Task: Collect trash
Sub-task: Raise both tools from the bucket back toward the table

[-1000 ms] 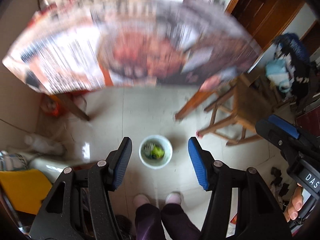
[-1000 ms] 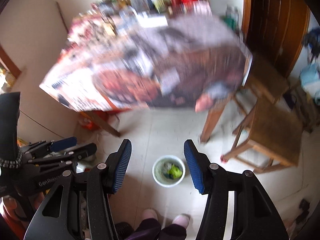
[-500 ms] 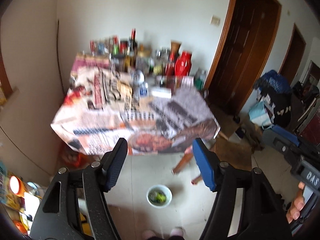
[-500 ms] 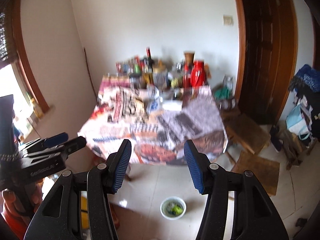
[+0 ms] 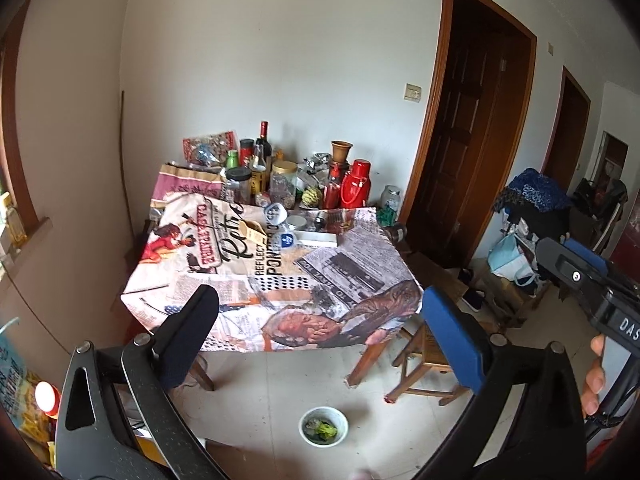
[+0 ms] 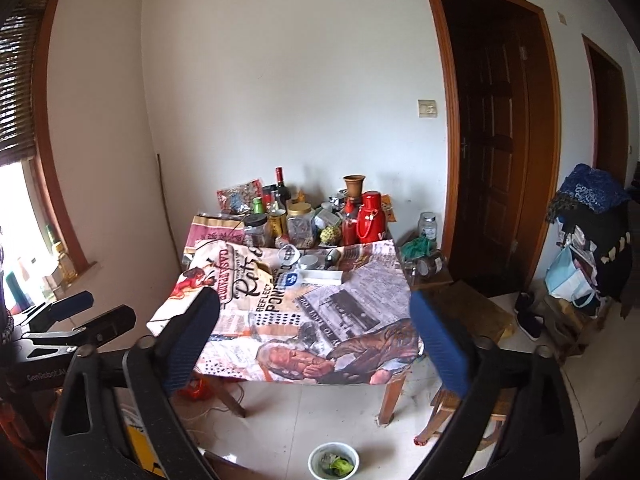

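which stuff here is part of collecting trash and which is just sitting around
For the job:
- white round bowl on the floor holding green scraps
- torn brown cardboard piece on the printed tablecloth, probably trash
- left gripper and right gripper, both open and empty

Just lying about:
- red thermos flask
- gold-lidded clear jar
- wooden stool

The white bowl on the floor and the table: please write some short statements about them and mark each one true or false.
1. The white bowl stands on the floor in front of the table. True.
2. The bowl is empty. False: something green lies in it.
3. A printed cloth covers the table. True.
4. The left hand-held gripper is shut on the bowl. False: it is open and holds nothing.
5. The red flask lies on the floor. False: it stands upright on the table.
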